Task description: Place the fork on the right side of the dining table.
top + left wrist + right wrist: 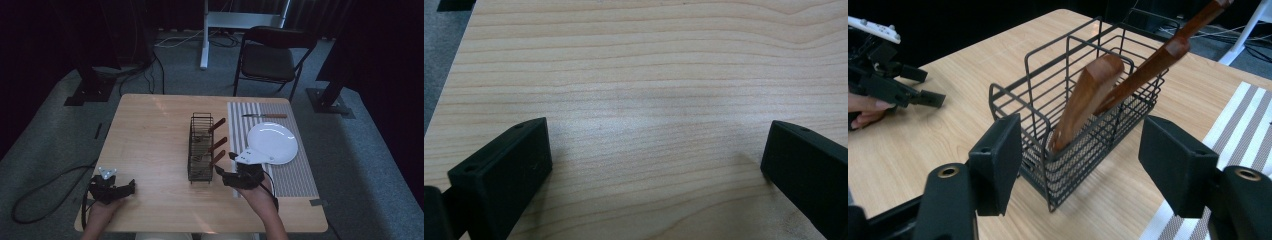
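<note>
I see the left gripper low over the wooden table, close to its near left corner. Its jaws stand wide apart and between them is only bare wood.

The right gripper is near the middle of the near edge, just beside the near end of the black wire basket. Its jaws are also spread apart and hold nothing; in the right gripper view they frame the near corner of the basket.

The basket stands in the middle of the table. Three wooden handles lean out of it toward the right. A striped mat lies along the right edge of the table. On it is a white plate, and behind the plate, toward the far edge, lies a knife with a wooden handle.
</note>
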The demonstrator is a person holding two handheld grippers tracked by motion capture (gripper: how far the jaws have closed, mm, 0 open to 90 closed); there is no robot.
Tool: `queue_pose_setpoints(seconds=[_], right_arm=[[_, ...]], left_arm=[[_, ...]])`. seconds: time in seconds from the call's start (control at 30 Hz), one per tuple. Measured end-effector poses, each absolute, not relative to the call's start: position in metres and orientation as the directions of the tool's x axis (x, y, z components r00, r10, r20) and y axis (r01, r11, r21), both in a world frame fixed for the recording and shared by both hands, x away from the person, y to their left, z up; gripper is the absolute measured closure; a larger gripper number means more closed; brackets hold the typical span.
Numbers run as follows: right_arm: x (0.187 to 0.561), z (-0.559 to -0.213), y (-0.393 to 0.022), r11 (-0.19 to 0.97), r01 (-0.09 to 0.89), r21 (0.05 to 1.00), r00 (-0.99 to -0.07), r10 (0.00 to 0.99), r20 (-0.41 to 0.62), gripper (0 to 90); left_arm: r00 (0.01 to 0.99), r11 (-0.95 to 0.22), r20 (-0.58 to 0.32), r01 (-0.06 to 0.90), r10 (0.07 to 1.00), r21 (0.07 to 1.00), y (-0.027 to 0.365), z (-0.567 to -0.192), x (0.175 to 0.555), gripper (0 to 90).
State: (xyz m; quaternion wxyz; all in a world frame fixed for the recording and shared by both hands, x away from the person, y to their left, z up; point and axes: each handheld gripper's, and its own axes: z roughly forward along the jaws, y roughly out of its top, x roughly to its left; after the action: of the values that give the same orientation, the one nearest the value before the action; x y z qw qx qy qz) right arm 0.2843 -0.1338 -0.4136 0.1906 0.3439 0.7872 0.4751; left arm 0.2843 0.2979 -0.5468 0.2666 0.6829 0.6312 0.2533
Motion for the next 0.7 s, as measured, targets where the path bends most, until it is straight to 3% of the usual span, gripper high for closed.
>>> queue_pose_setpoints(seconds=[0.47, 0.7], right_arm=[[0.289, -0.416, -0.118, 0.253, 0.382, 0.889, -0.646, 0.761, 0.061, 46.1], [0.289, -0.424, -0.11, 0.248, 0.393, 0.885, -0.617, 0.785, 0.054, 57.4]], left_arm=[[0.077, -0.063, 0.011, 0.728, 0.997, 0.683, 0.298, -0.547, 0.284, 0.2], [0.075, -0.061, 0.009, 0.727, 0.997, 0.684, 0.298, -0.547, 0.284, 0.3]])
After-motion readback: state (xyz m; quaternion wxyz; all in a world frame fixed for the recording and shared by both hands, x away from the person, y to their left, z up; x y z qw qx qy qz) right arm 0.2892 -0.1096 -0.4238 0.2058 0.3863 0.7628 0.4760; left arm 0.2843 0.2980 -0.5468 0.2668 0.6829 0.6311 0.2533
